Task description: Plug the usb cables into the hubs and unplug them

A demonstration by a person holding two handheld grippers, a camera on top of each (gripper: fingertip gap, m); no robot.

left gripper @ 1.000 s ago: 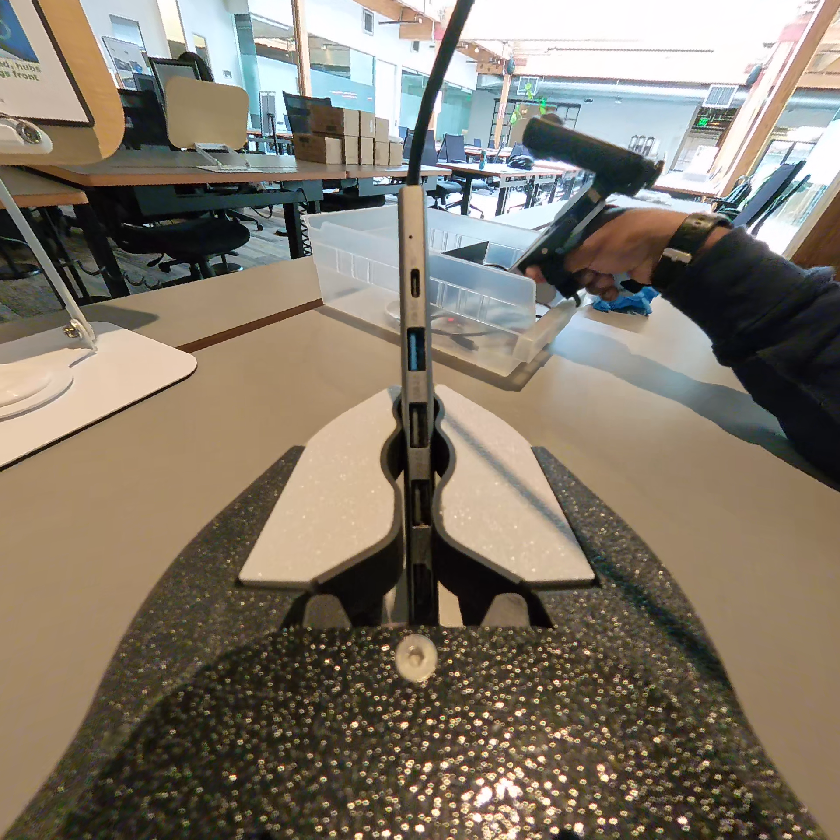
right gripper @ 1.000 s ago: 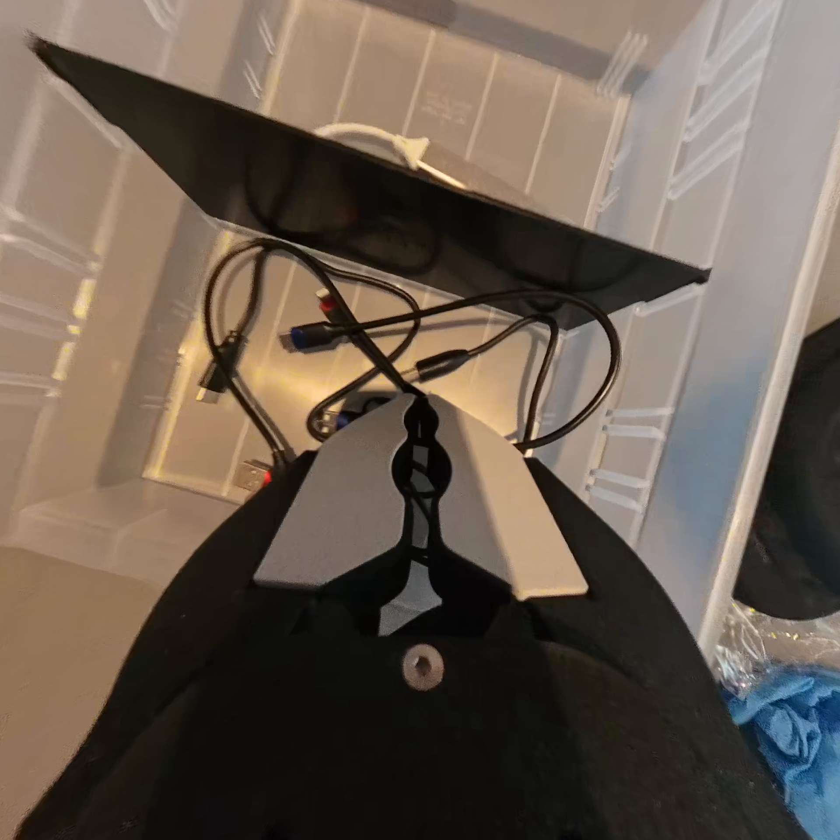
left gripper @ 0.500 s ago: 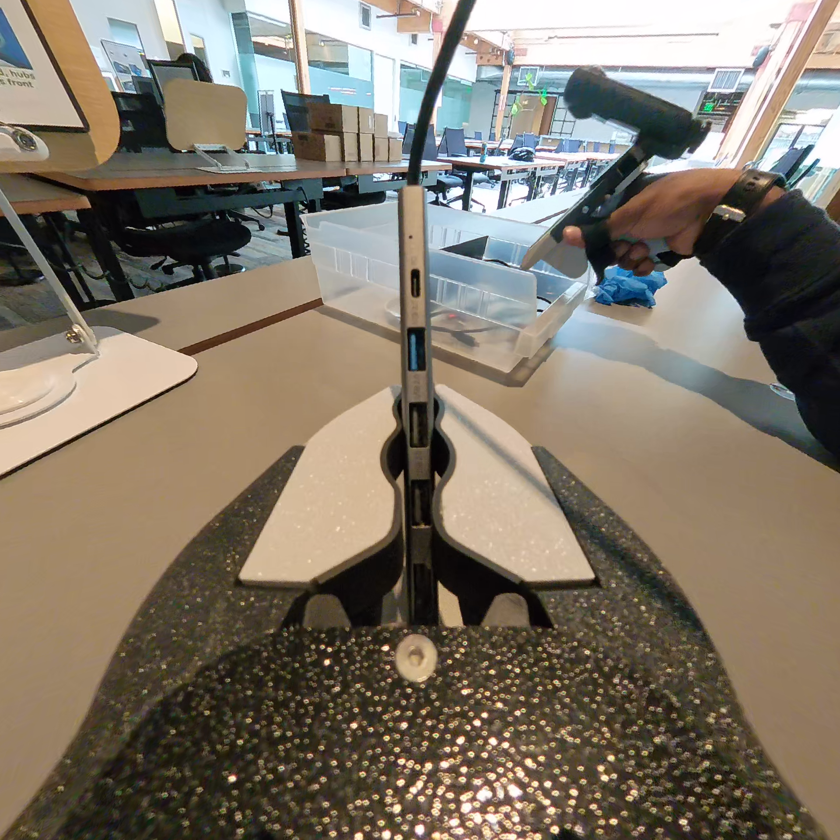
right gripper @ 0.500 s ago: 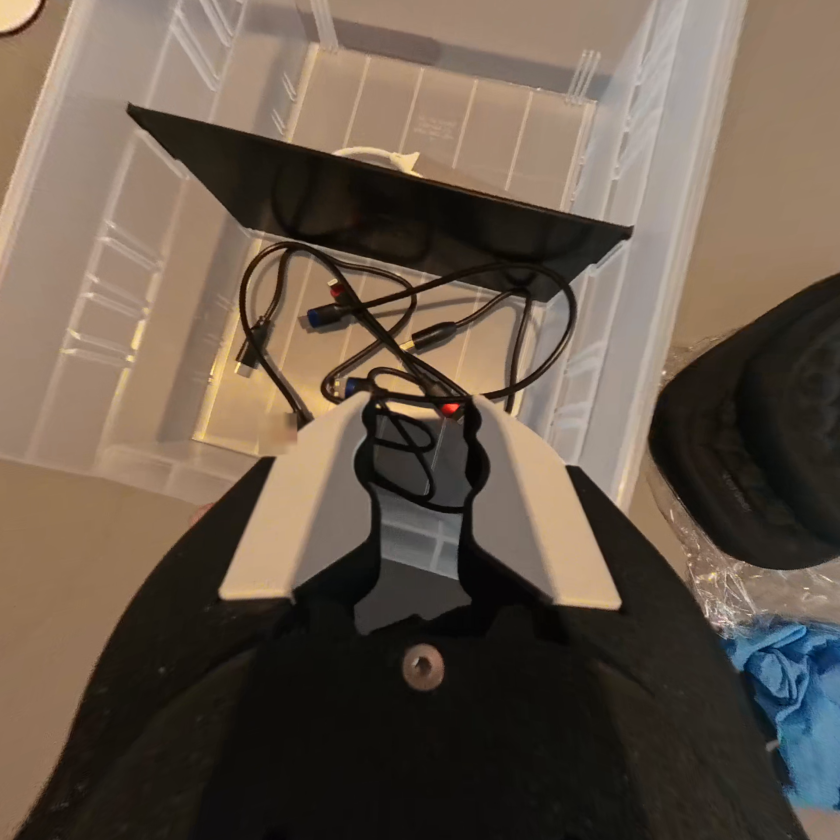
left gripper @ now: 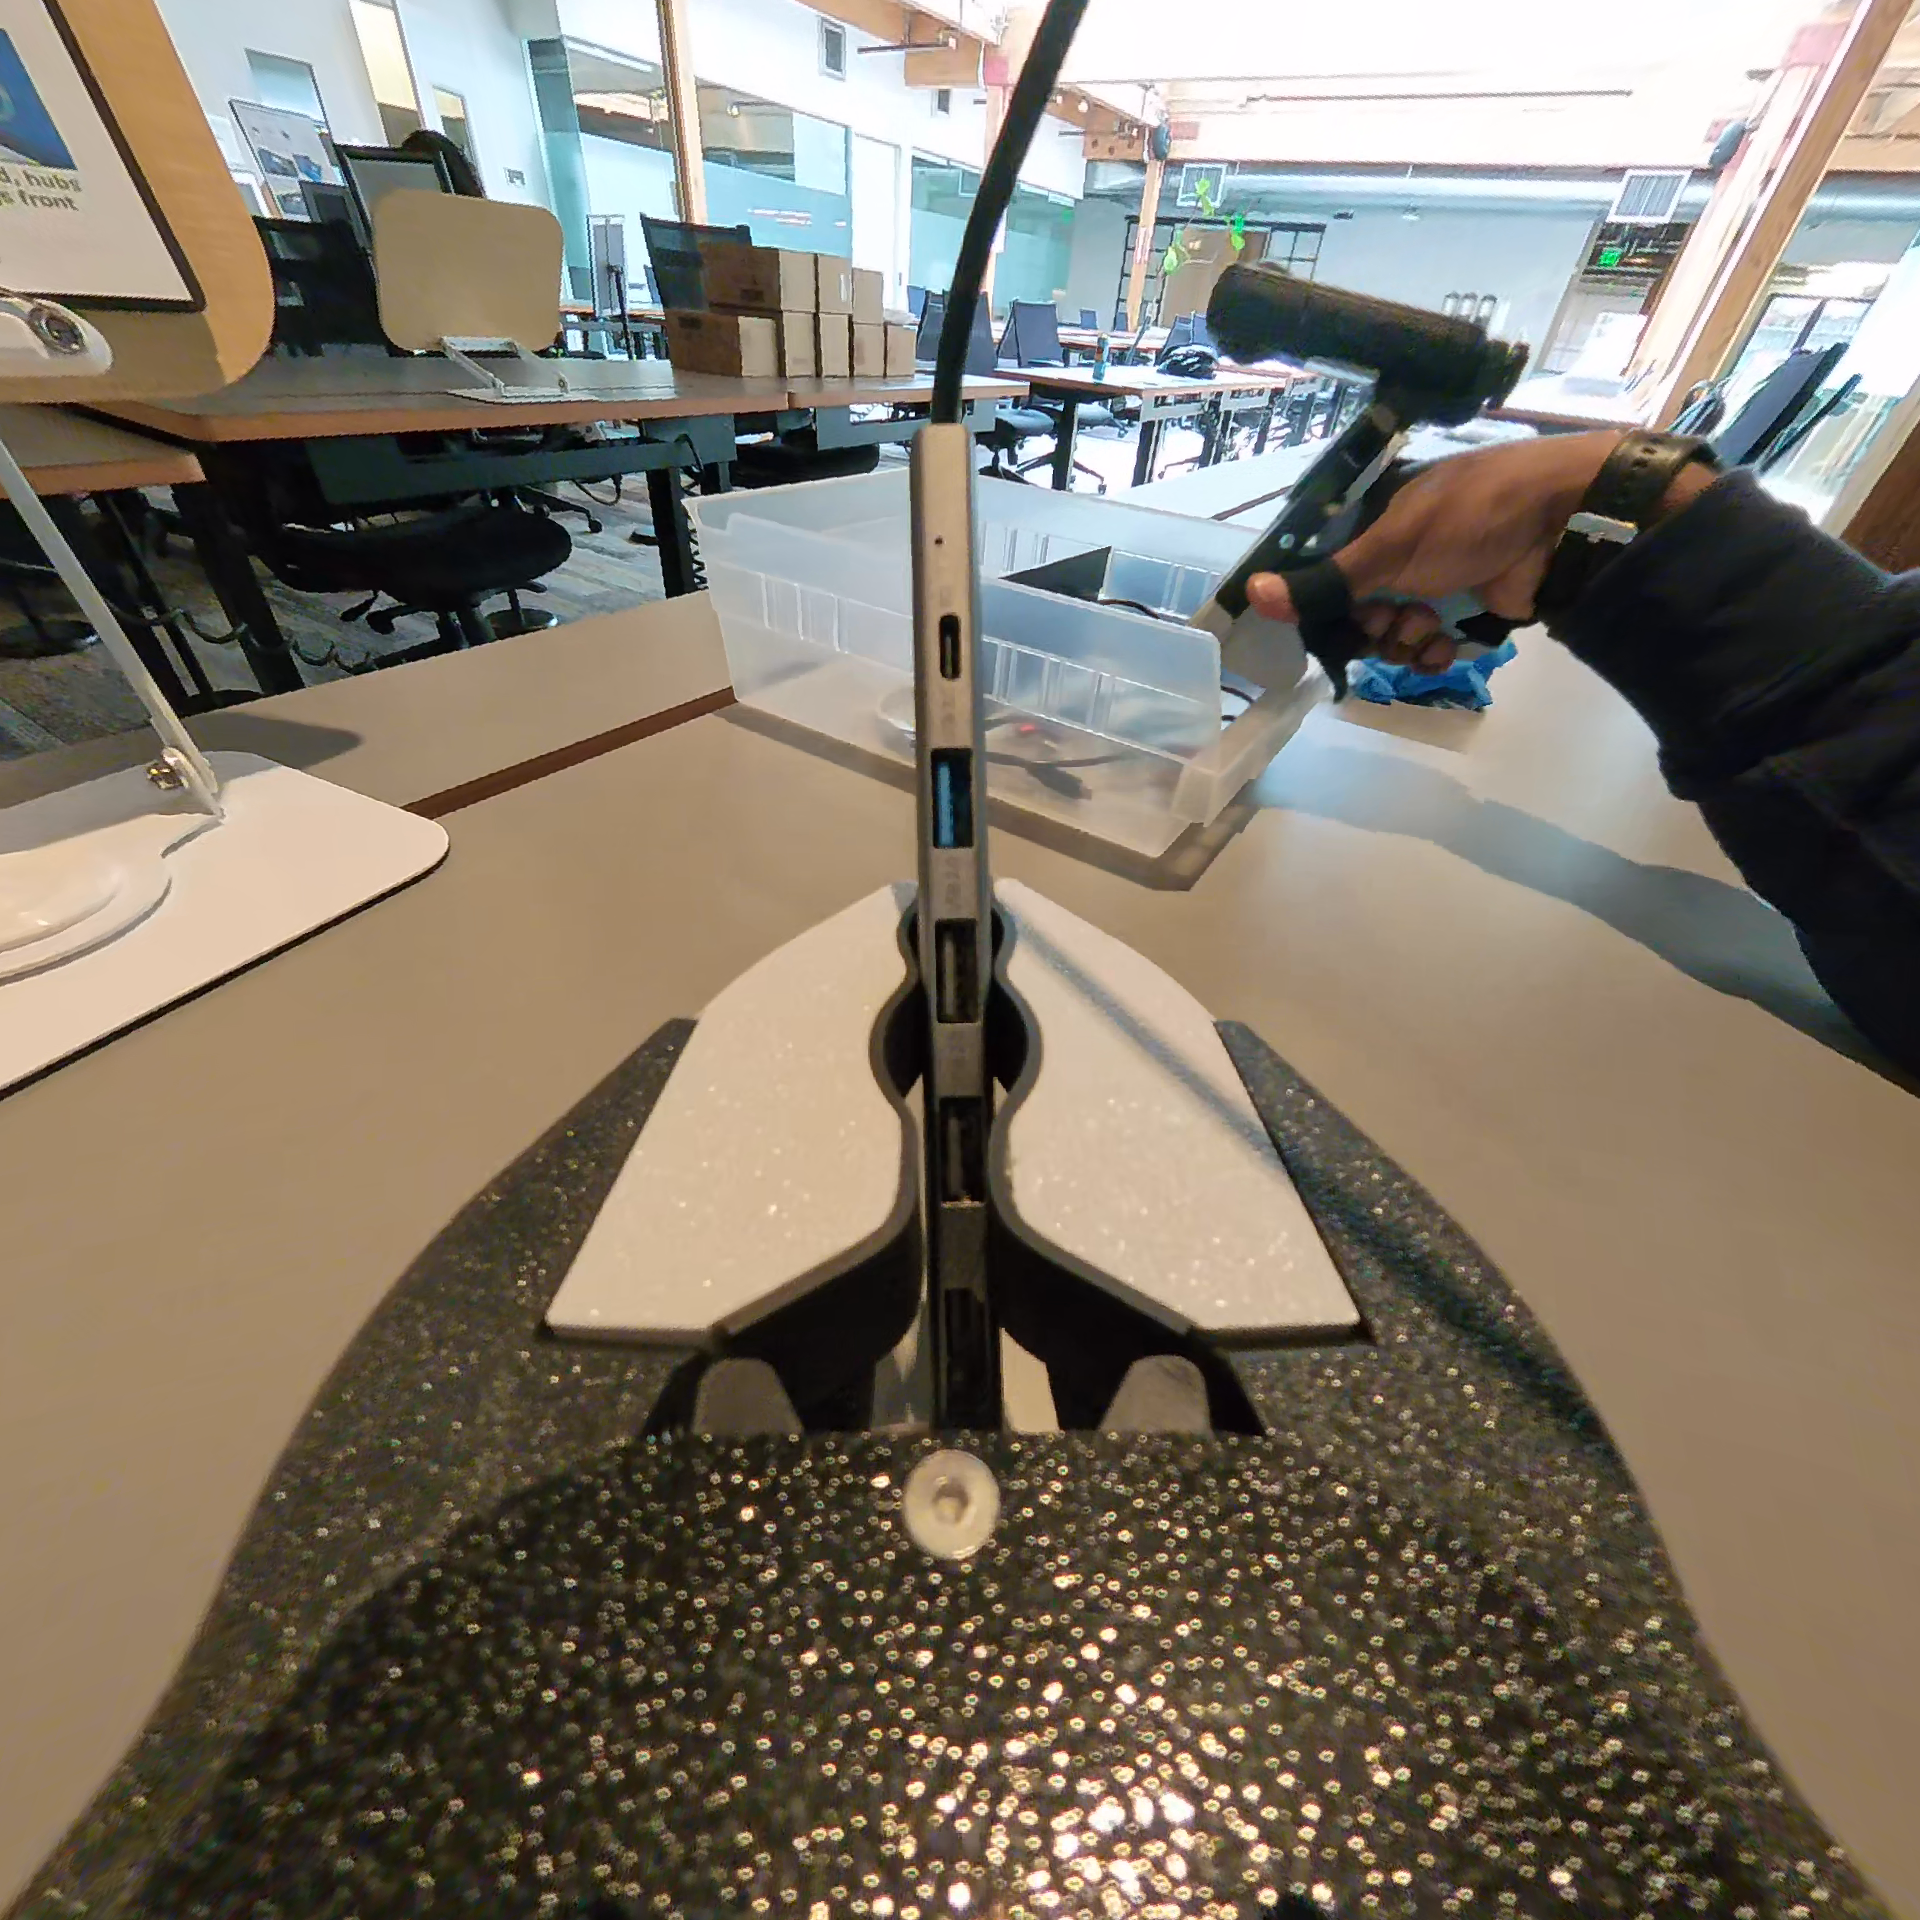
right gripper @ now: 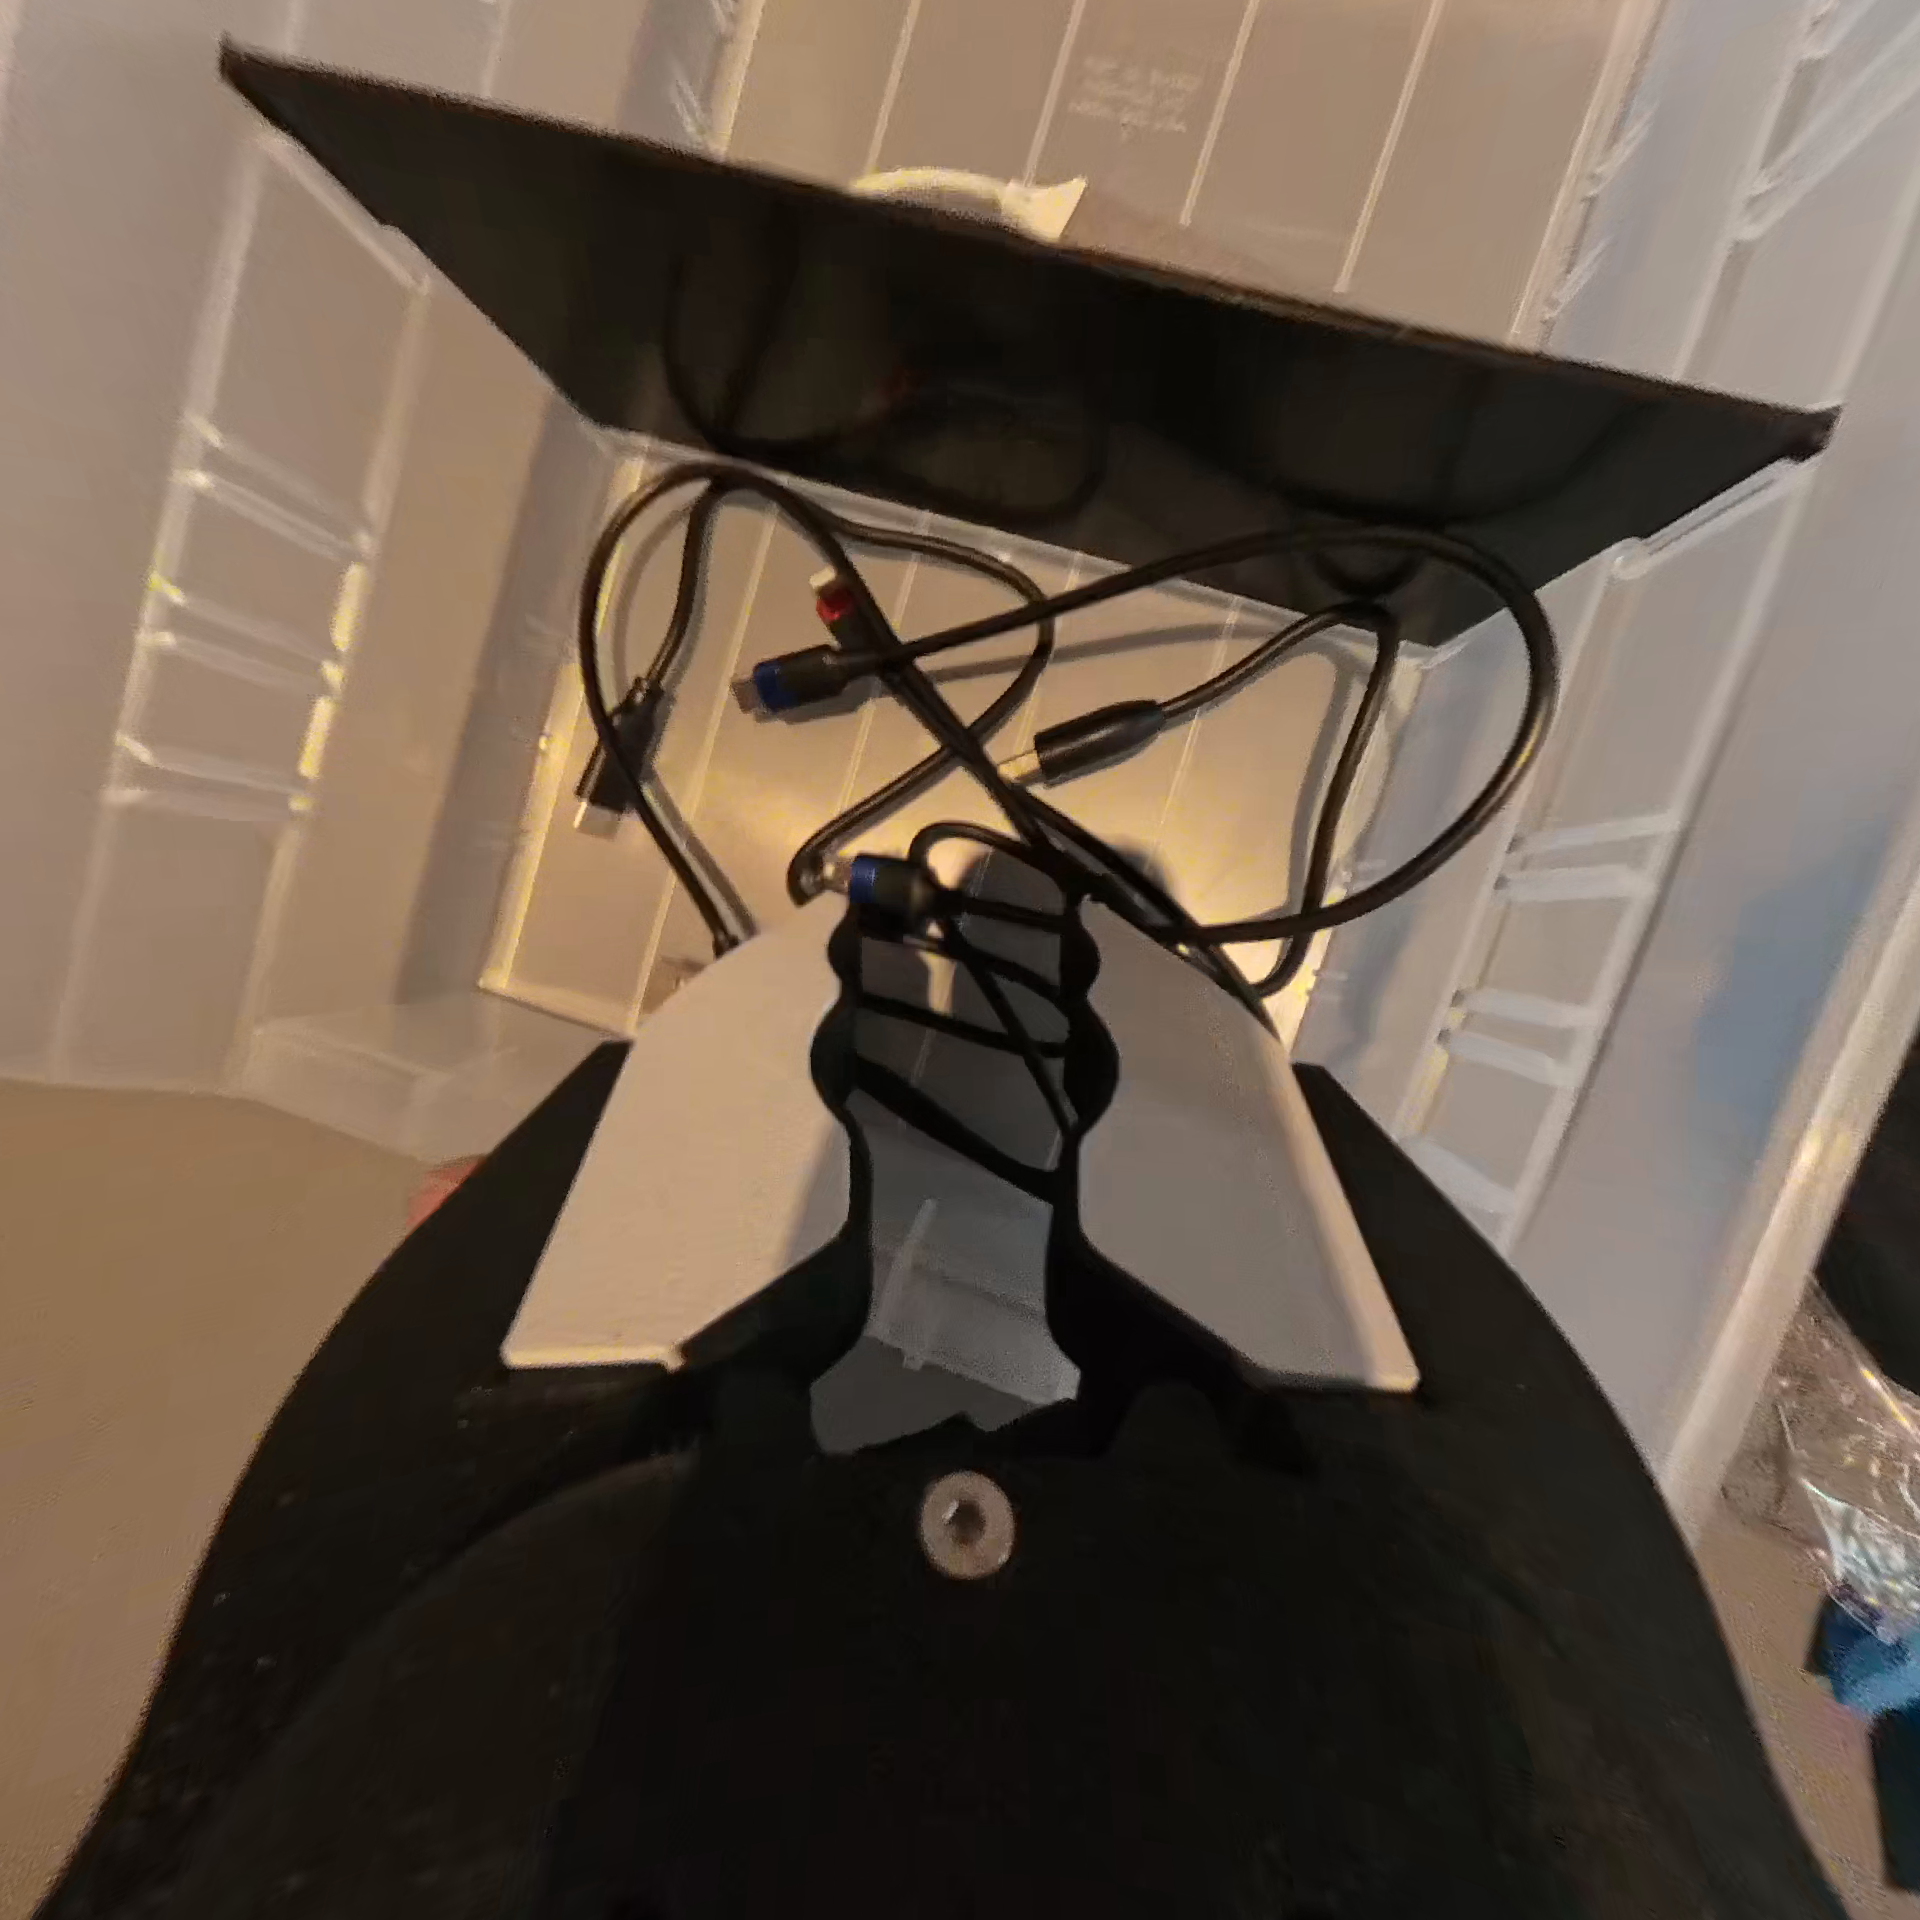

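Left claw [left gripper: 954, 997] clamped on the upright grey hub [left gripper: 948, 665], its visible ports all empty, while the right claw [right gripper: 961, 940], jaws apart, reaches among black usb cables [right gripper: 1091, 727] inside the clear bin [left gripper: 852, 613] beyond the hub; no plugging yet.

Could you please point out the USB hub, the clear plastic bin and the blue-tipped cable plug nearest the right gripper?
USB hub [left gripper: 943, 665]: left wrist view, on its port edge.
Clear plastic bin [left gripper: 831, 623]: left wrist view, on its near wall.
Blue-tipped cable plug [right gripper: 878, 881]: right wrist view, on its blue collar.
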